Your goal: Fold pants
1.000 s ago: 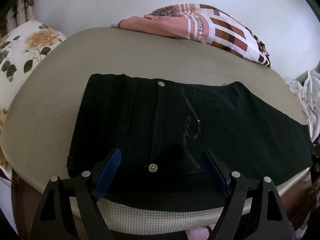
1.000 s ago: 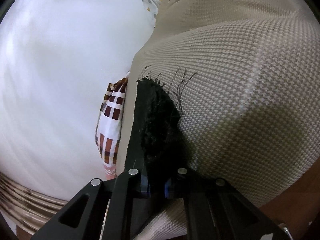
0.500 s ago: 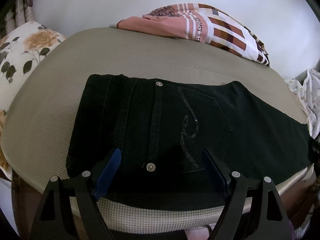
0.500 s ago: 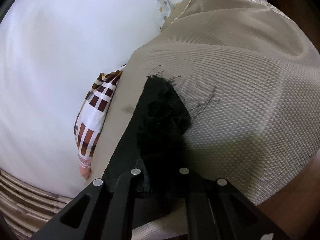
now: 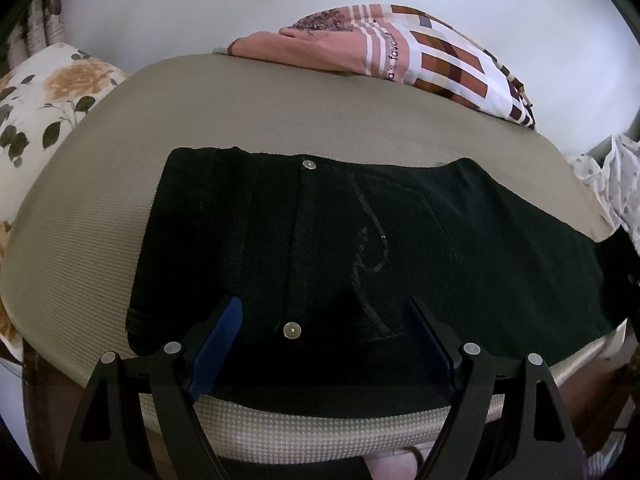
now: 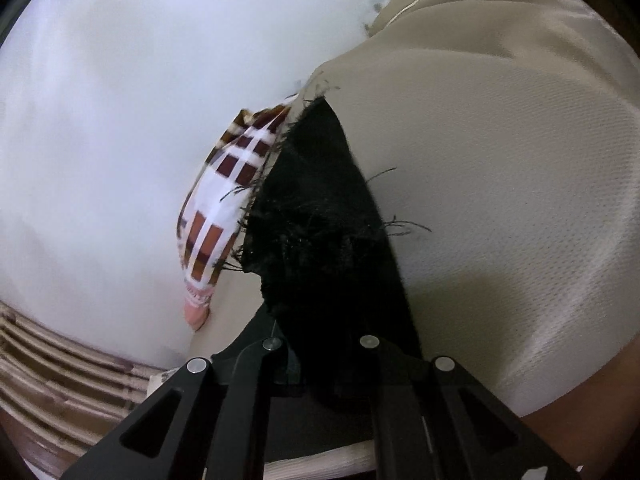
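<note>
Black pants (image 5: pixel 360 248) lie flat across a beige padded board (image 5: pixel 248 112), waistband to the left, leg running off to the right. My left gripper (image 5: pixel 324 320) hovers open just above the seat area, blue pads spread either side of a metal rivet. In the right wrist view my right gripper (image 6: pixel 324 356) is shut on the frayed leg hem of the pants (image 6: pixel 316 220), which hangs raised above the board (image 6: pixel 500 200) with loose threads sticking out.
A pink and brown checked cloth (image 5: pixel 400 52) lies at the board's far edge, also seen as checked cloth (image 6: pixel 224 208) beside the hem. A floral pillow (image 5: pixel 44 104) sits left, dotted white fabric (image 5: pixel 612 176) right. A white wall stands behind.
The right gripper has lifted the frayed hem up off the board and rolled a little, so more wall and checked cloth show. The left gripper has stayed still and open.
</note>
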The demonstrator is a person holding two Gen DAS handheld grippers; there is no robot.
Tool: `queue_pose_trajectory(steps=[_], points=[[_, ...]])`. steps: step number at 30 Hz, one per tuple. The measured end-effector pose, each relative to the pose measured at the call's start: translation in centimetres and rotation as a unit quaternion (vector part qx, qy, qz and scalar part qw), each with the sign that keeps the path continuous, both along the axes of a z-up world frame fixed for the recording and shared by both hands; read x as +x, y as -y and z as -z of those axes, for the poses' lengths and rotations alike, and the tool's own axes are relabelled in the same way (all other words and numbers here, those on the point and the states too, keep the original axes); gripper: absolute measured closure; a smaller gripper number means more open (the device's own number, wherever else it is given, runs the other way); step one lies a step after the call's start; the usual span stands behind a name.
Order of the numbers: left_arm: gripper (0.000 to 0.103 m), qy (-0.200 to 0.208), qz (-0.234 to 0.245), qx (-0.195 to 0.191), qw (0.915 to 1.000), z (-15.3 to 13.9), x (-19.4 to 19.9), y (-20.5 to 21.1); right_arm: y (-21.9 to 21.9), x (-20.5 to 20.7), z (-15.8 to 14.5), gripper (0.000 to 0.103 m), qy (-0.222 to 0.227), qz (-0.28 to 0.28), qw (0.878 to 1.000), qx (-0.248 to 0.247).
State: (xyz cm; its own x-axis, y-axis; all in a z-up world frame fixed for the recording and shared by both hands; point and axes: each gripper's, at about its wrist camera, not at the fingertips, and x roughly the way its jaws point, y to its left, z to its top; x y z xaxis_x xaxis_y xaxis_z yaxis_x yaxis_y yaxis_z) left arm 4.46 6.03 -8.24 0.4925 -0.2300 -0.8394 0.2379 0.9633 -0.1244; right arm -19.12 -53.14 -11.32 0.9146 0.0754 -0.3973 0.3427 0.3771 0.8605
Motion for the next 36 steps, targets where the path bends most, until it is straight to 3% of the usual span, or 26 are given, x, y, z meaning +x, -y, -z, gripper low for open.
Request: queue_pose_trajectory(steps=[7,24,36], points=[[0.020,-0.002,0.010,0.005,0.9999,0.0,-0.1,0.4,-2.3,2.3,-0.9,0.095,0.006,-0.039,0.999,0.003],[0.020,-0.015,0.027,0.021,0.9993,0.9,-0.4,1.5,-8.6,7.5,0.0,0.095,-0.003,-0.121,0.992,0.032],[0.020,-0.018,0.034,0.030,0.9988,1.1,-0.5,2.0,-13.9,11.5,0.3,0.095,-0.012,-0.186,0.982,0.041]])
